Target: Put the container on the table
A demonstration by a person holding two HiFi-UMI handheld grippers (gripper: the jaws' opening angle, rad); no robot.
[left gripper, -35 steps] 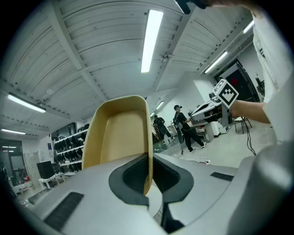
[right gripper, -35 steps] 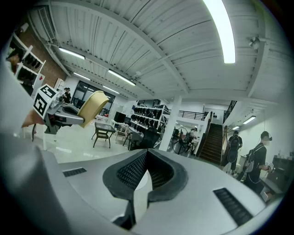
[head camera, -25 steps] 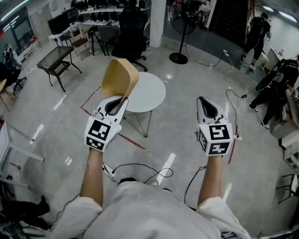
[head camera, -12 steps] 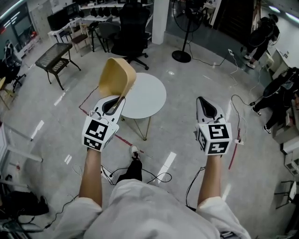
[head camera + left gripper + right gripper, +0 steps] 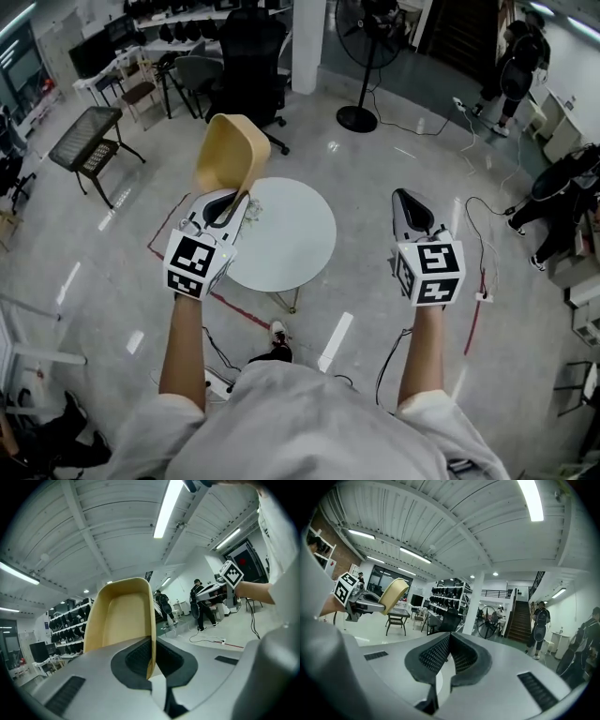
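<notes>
A tan, scoop-shaped plastic container (image 5: 231,150) stands up from my left gripper (image 5: 236,199), which is shut on its rim. In the left gripper view the container's wall (image 5: 121,620) runs down between the closed pads of the left gripper (image 5: 151,663). Below and just right of that gripper stands a small round white table (image 5: 292,234) on thin legs, well beneath the container. My right gripper (image 5: 406,199) is held at the same height to the right of the table, shut and holding nothing; its pads meet in the right gripper view (image 5: 449,648).
A black office chair (image 5: 249,58) and a floor fan (image 5: 362,56) stand beyond the table. A dark bench (image 5: 84,137) is at the left. Cables (image 5: 469,202) trail over the floor at the right, near a person (image 5: 561,183). My shoe (image 5: 278,332) shows below.
The person has walked forward, so the round table is now closer and partly under the left gripper. Both grippers kept their pose, the container still held.
</notes>
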